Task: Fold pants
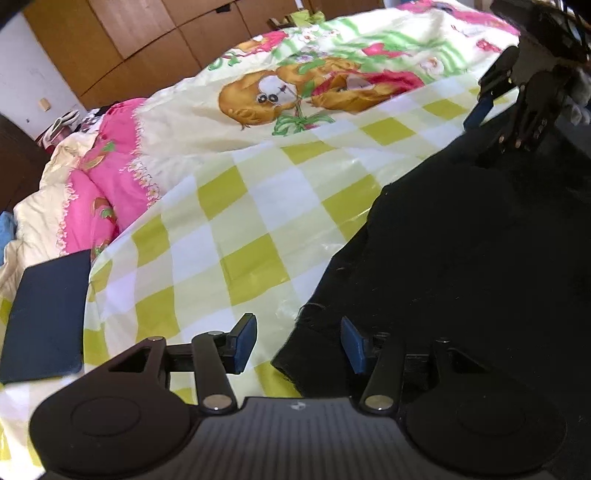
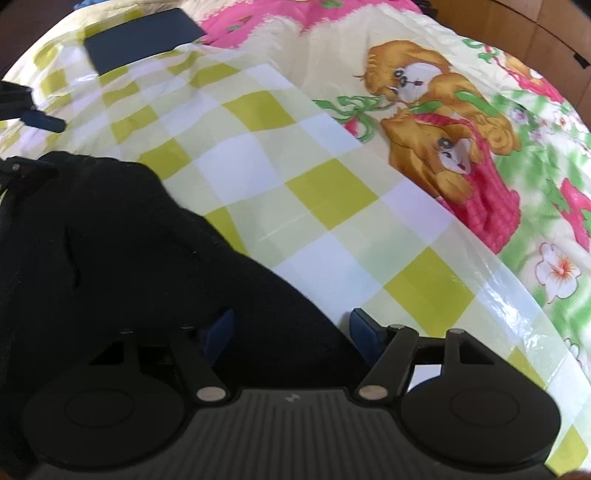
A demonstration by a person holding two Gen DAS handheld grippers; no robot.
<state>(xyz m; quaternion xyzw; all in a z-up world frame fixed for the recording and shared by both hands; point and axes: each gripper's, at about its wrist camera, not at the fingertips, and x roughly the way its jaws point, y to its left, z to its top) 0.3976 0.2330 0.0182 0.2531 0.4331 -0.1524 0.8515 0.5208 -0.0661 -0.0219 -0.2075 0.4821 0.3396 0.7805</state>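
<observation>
Black pants [image 1: 461, 240] lie spread on a green-and-white checked plastic sheet [image 1: 221, 229] over a bed. My left gripper [image 1: 299, 345] stands open over the pants' near frayed corner. Its left pad [image 1: 244, 343] is over bare sheet and its right pad [image 1: 354, 347] is over the cloth. In the right wrist view the pants [image 2: 110, 240] fill the left side. My right gripper [image 2: 291, 332] is open astride their edge, with black cloth between the pads and neither pressing. Each gripper shows in the other's view: right gripper [image 1: 491, 103], left gripper [image 2: 40, 120].
A dark blue flat pad [image 1: 44, 317] [image 2: 144, 33] lies on the sheet beyond the pants. A cartoon-print quilt [image 1: 295, 92] [image 2: 443, 147] and pink bedding [image 1: 107, 184] cover the rest of the bed. Wooden cupboards [image 1: 147, 37] stand behind.
</observation>
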